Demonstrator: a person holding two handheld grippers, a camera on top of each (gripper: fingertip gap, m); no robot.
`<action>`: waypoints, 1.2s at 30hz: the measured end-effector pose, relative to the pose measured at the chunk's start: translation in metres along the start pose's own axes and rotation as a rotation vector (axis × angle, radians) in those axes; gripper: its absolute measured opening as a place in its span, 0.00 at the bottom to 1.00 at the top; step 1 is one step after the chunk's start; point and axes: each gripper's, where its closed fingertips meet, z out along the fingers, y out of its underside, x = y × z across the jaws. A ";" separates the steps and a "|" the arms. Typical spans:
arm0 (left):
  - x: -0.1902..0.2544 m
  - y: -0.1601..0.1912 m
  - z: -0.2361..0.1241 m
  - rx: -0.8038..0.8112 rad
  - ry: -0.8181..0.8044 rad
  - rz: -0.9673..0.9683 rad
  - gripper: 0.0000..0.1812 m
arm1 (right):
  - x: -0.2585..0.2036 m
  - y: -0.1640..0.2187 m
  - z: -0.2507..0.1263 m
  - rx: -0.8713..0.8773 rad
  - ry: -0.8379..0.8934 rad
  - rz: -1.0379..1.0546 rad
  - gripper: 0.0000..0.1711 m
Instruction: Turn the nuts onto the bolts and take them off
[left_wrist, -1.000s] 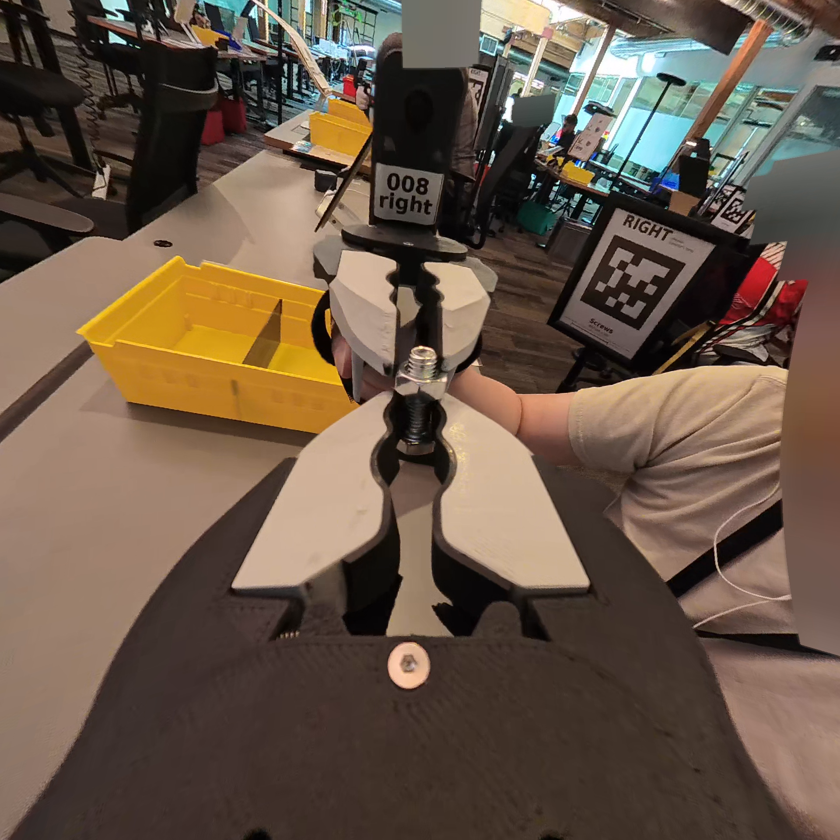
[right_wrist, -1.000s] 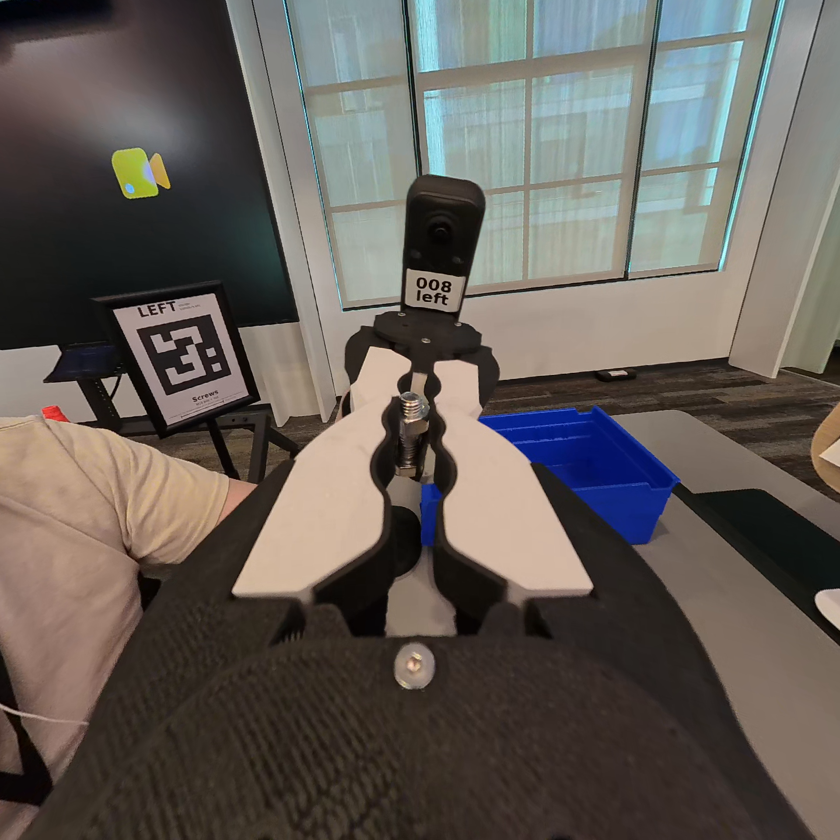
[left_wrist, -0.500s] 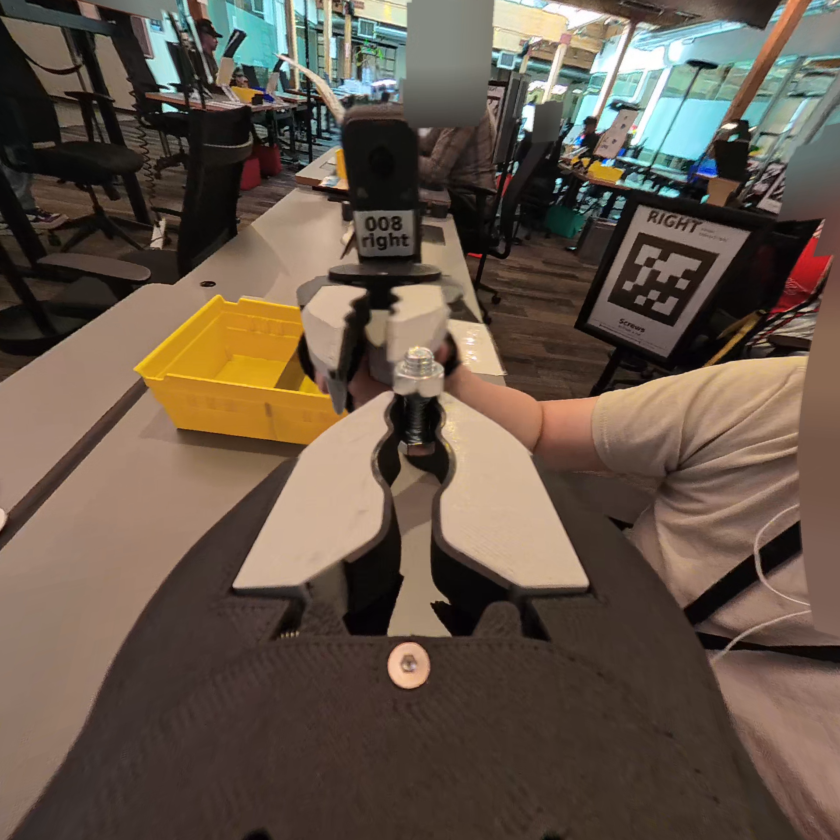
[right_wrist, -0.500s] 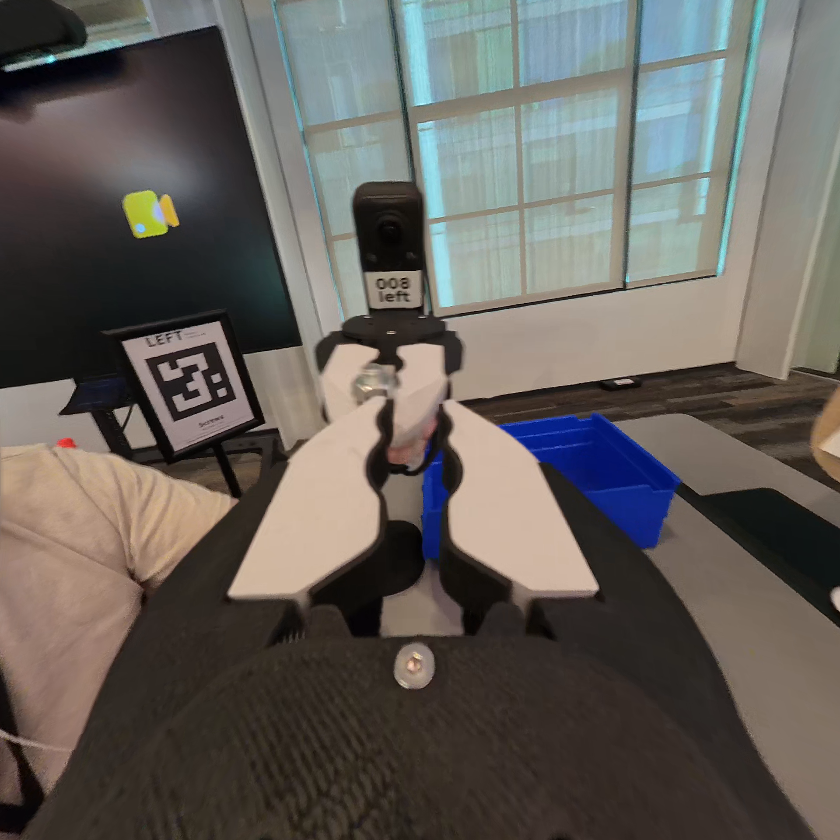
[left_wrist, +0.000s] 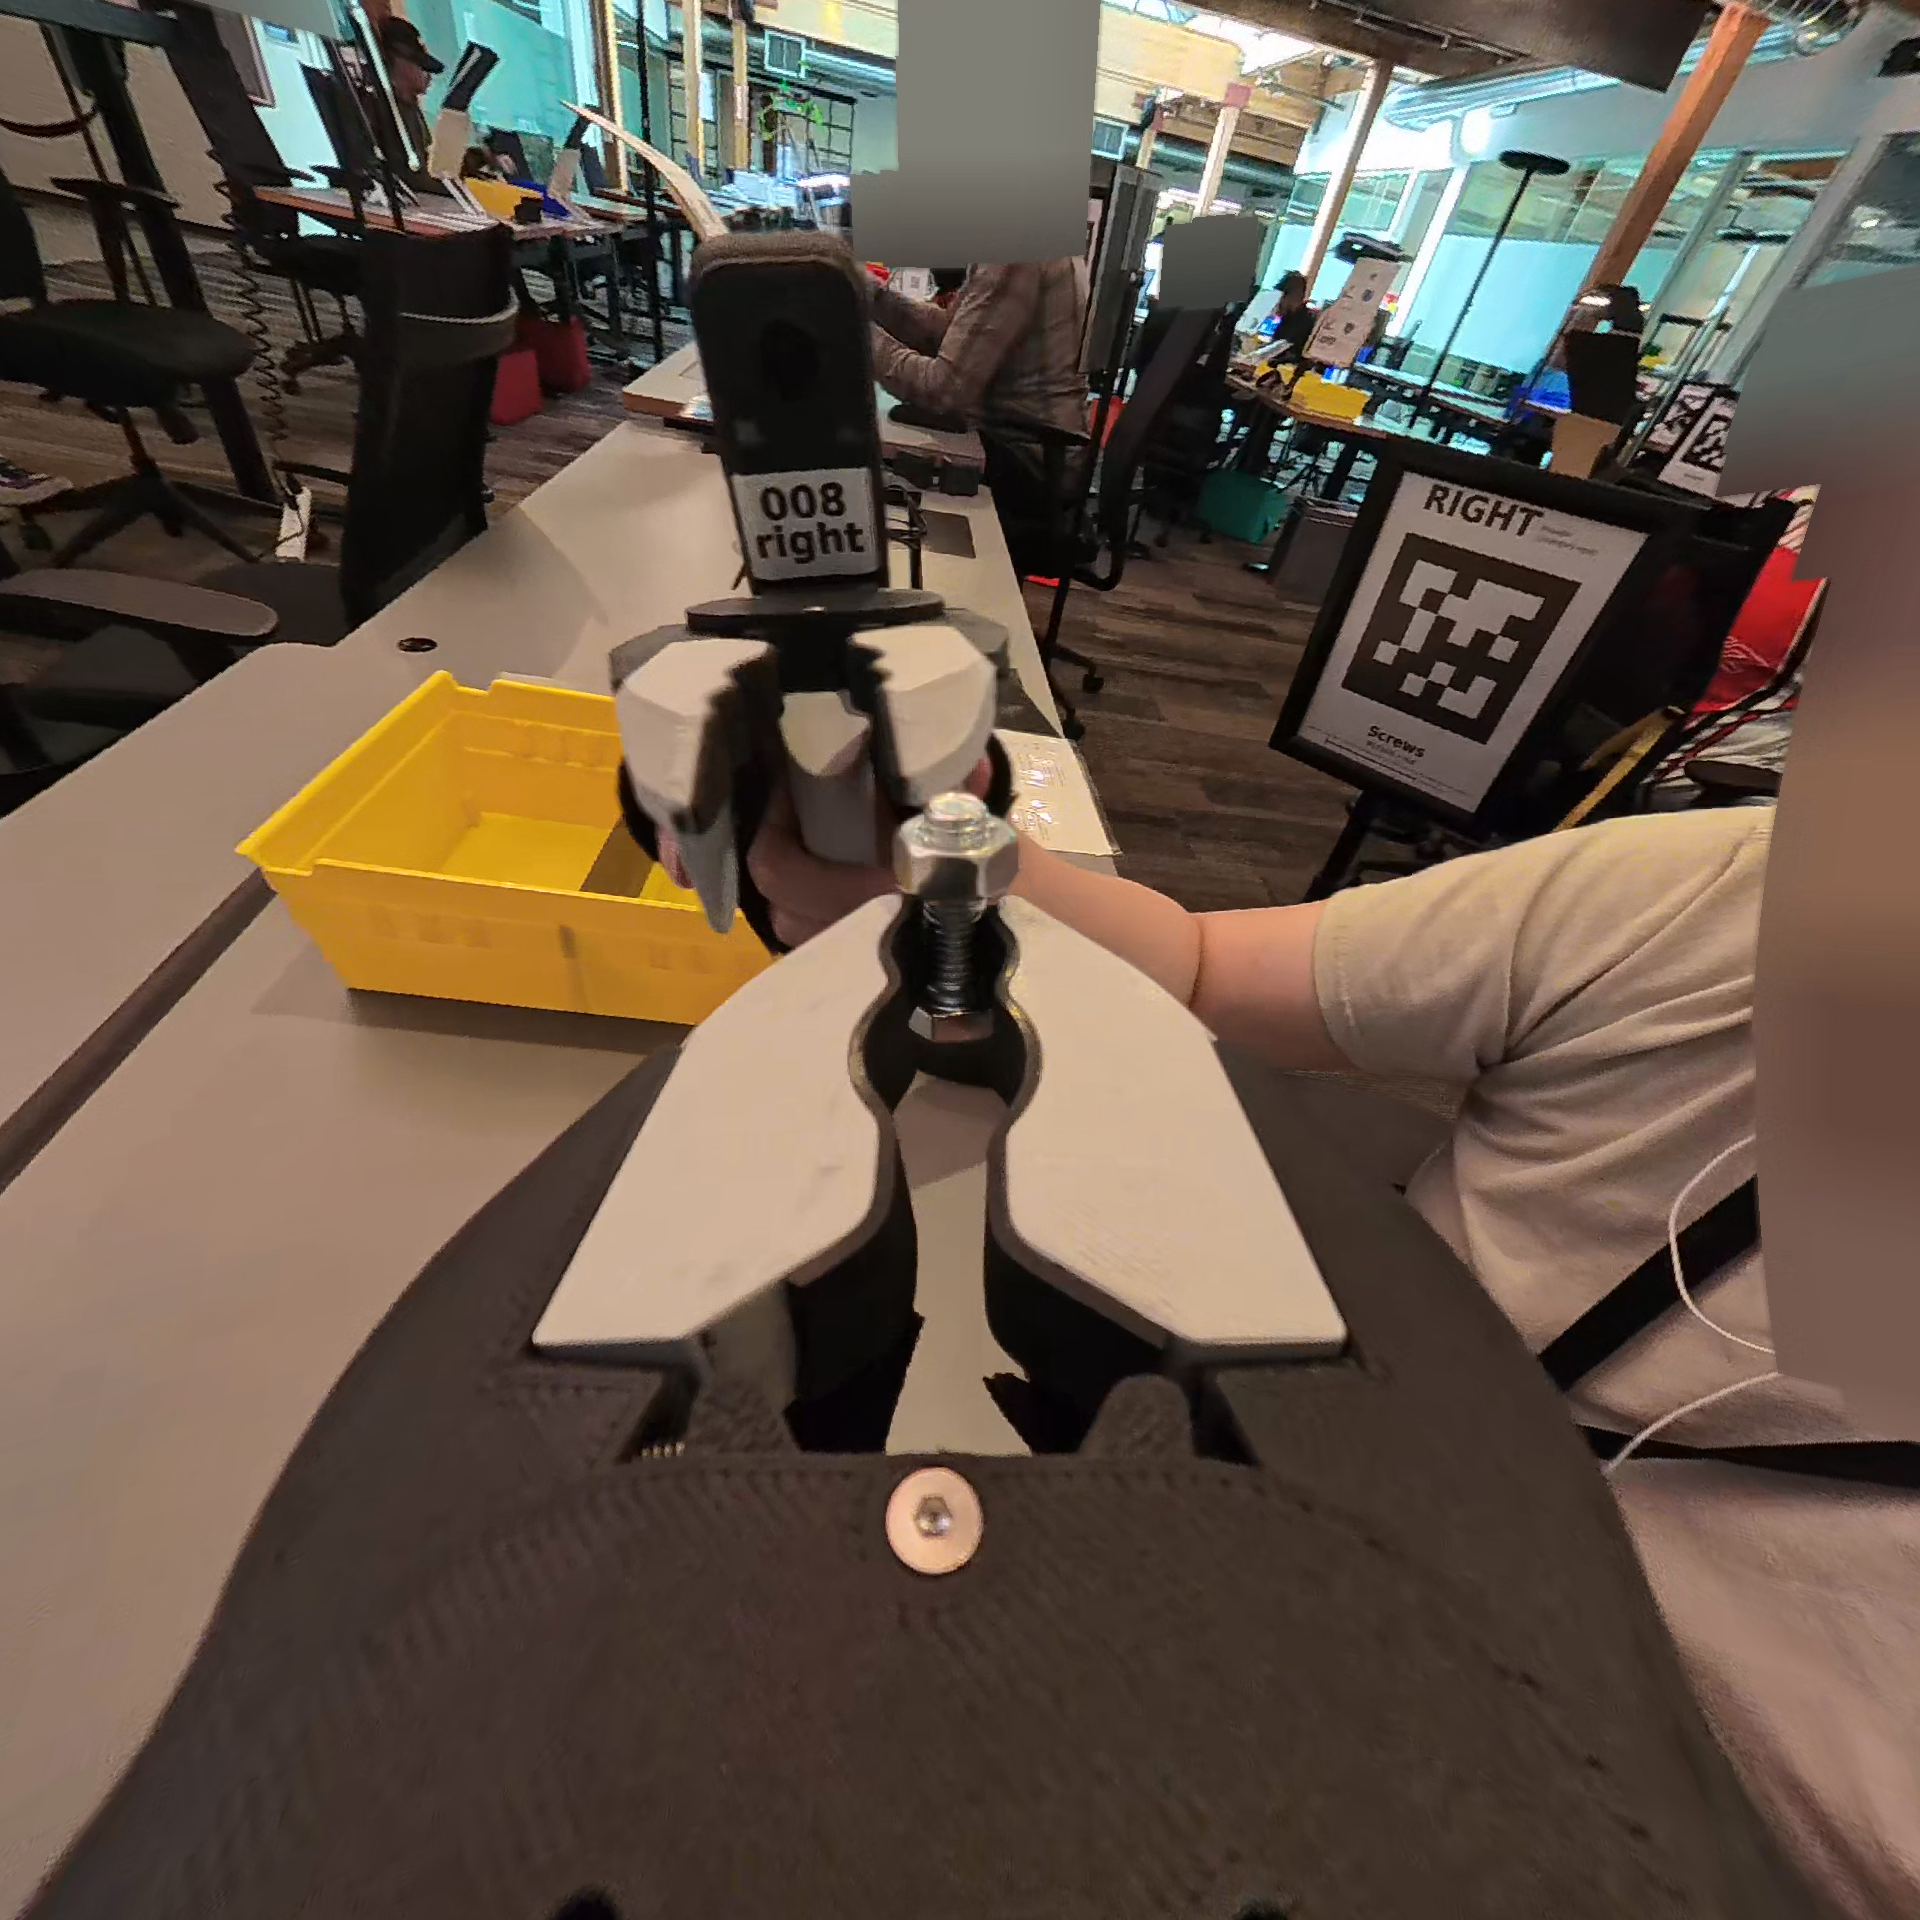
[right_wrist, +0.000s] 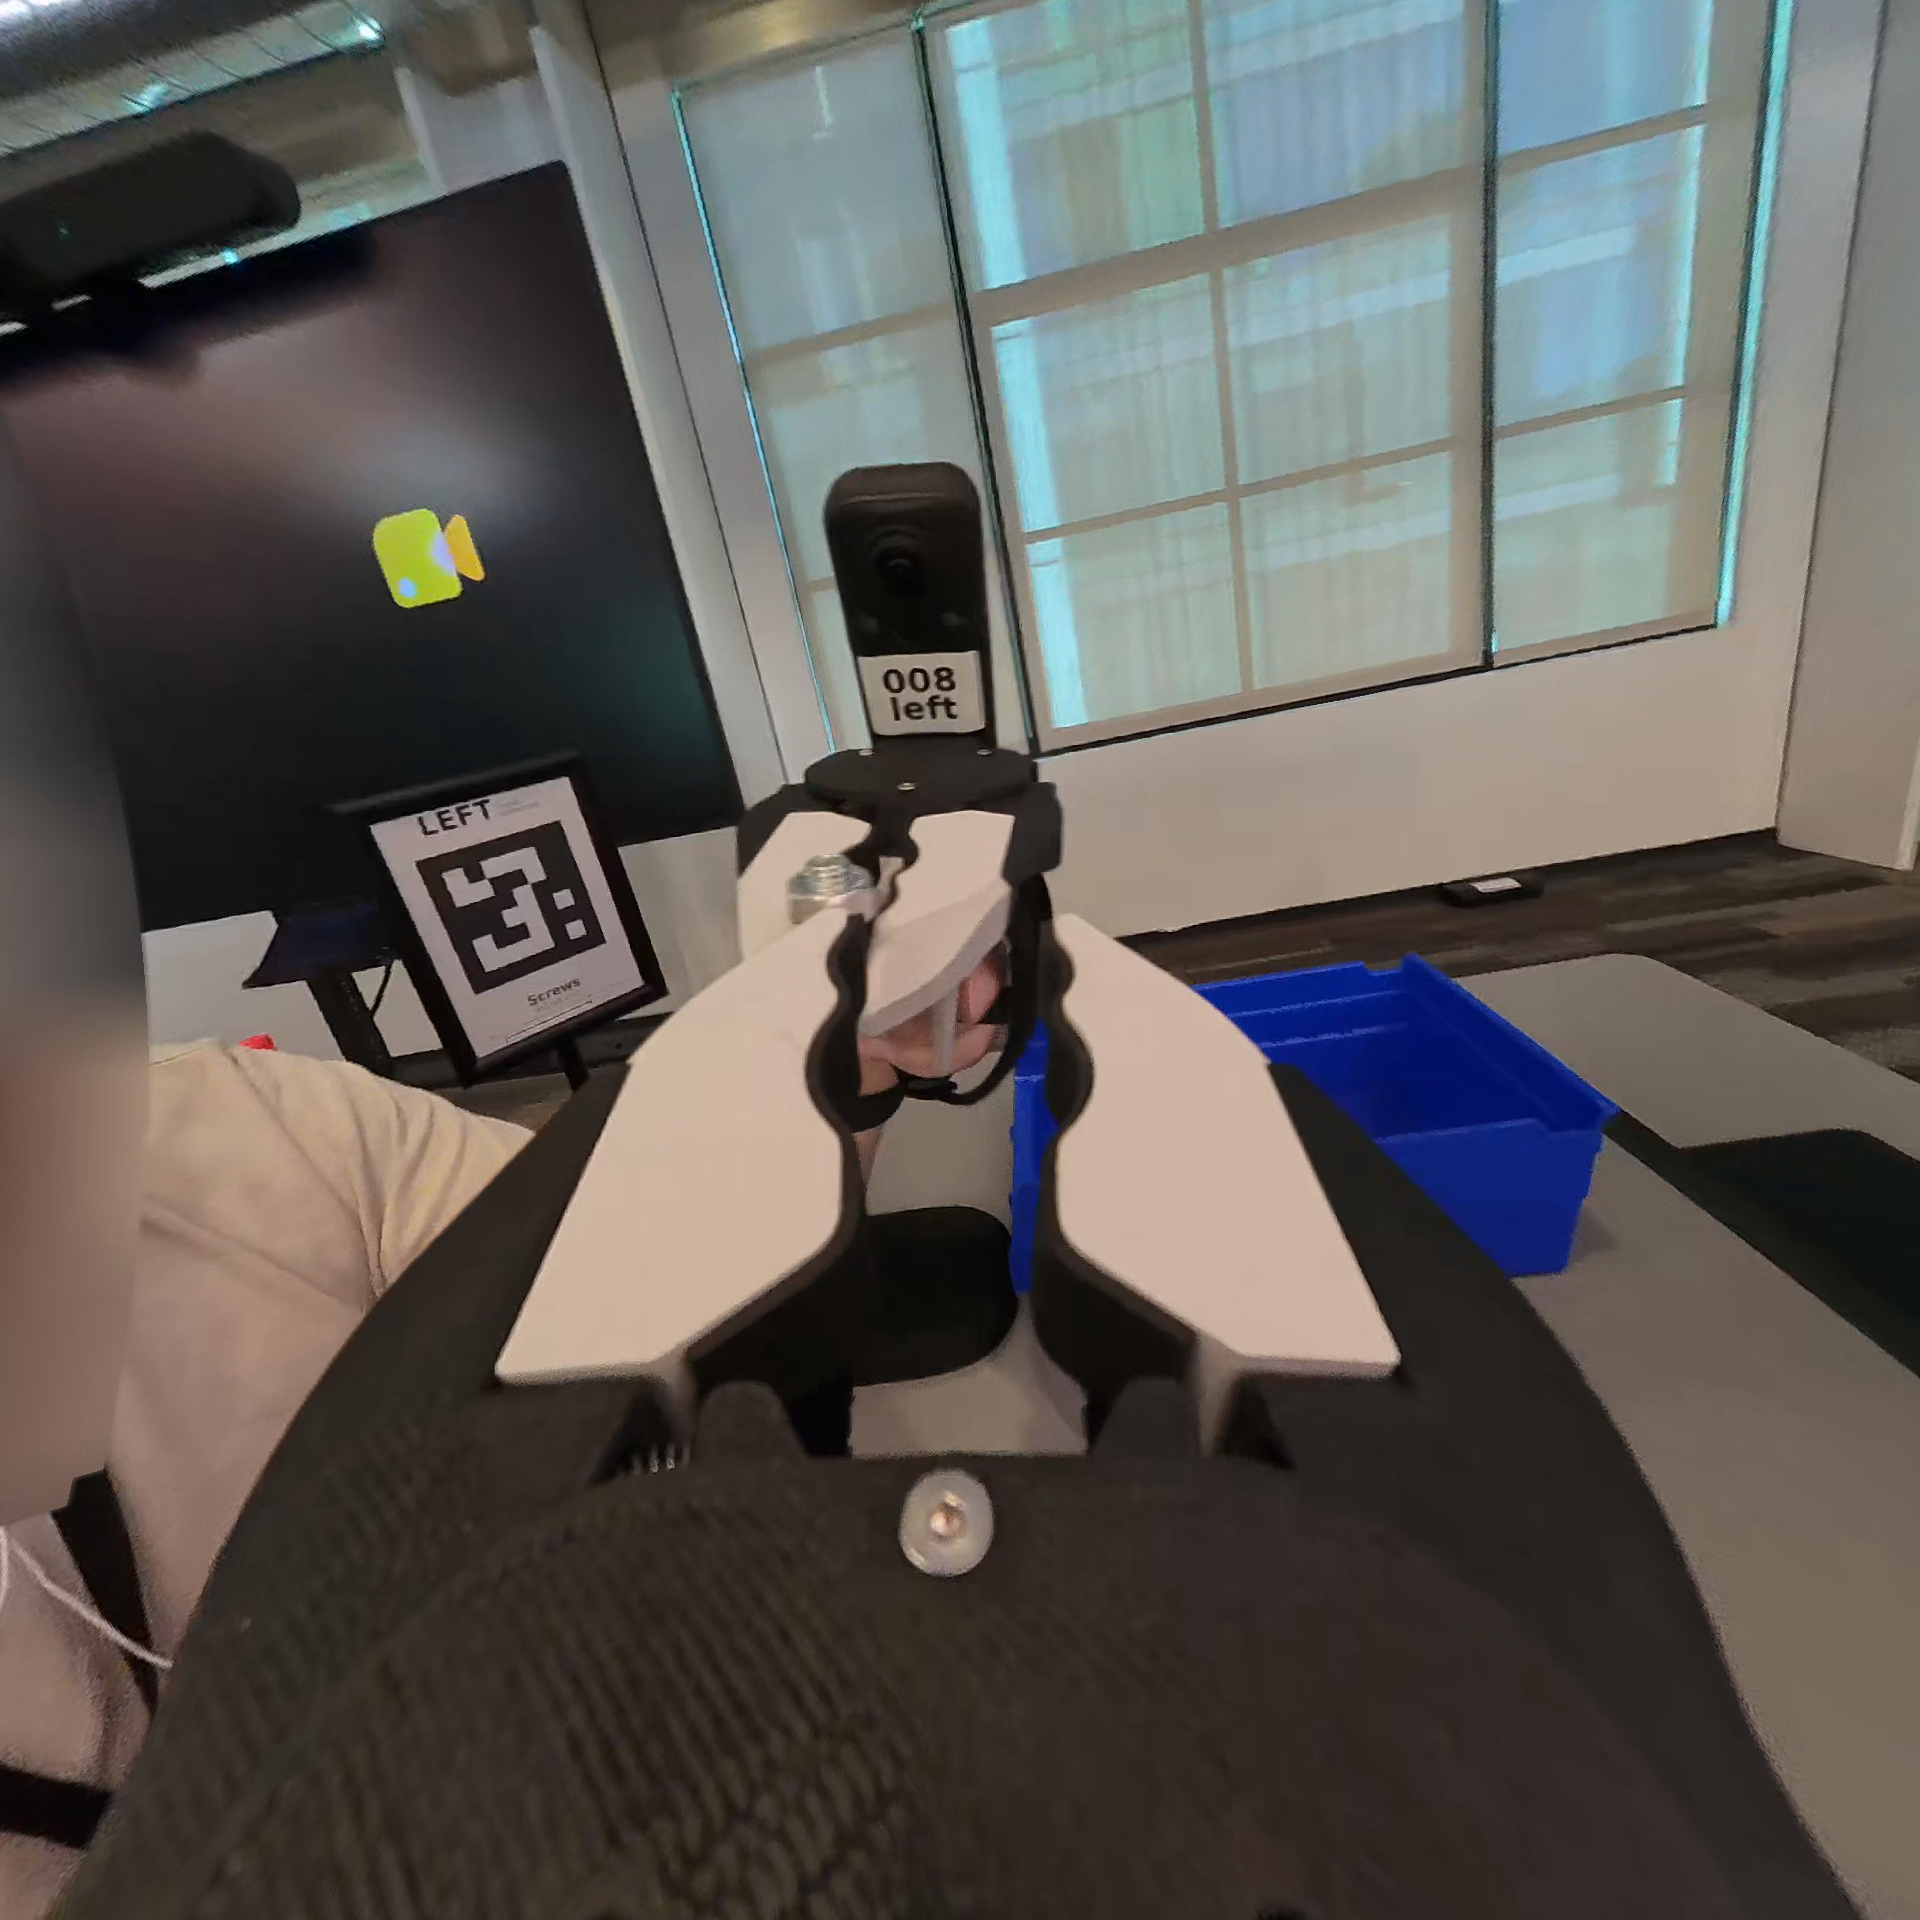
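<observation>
The left gripper (left_wrist: 951, 935) clamps the bolt (left_wrist: 948, 961) with its nut (left_wrist: 954, 860) near the tip — the right gripper (right_wrist: 951, 1023), parted and empty, must close on that nut to turn it.

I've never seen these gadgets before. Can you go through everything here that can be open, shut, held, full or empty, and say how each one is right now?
left gripper: shut on the bolt.
right gripper: open, holding nothing.
bolt: upright, clamped by its lower shank and head.
nut: threaded on near the bolt's top.
yellow bin: on the table, what shows of it empty.
blue bin: on the table, what shows of it empty.
</observation>
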 end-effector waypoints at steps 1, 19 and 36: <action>-0.002 0.000 0.000 -0.003 -0.014 0.006 0.05 | -0.005 0.001 0.003 -0.009 -0.016 -0.010 0.19; 0.009 0.004 0.009 -0.024 0.051 0.014 0.05 | -0.021 0.011 0.023 -0.053 -0.014 -0.062 0.30; 0.012 0.001 0.007 -0.013 0.039 0.026 0.05 | -0.008 0.000 0.004 0.020 -0.058 0.050 0.29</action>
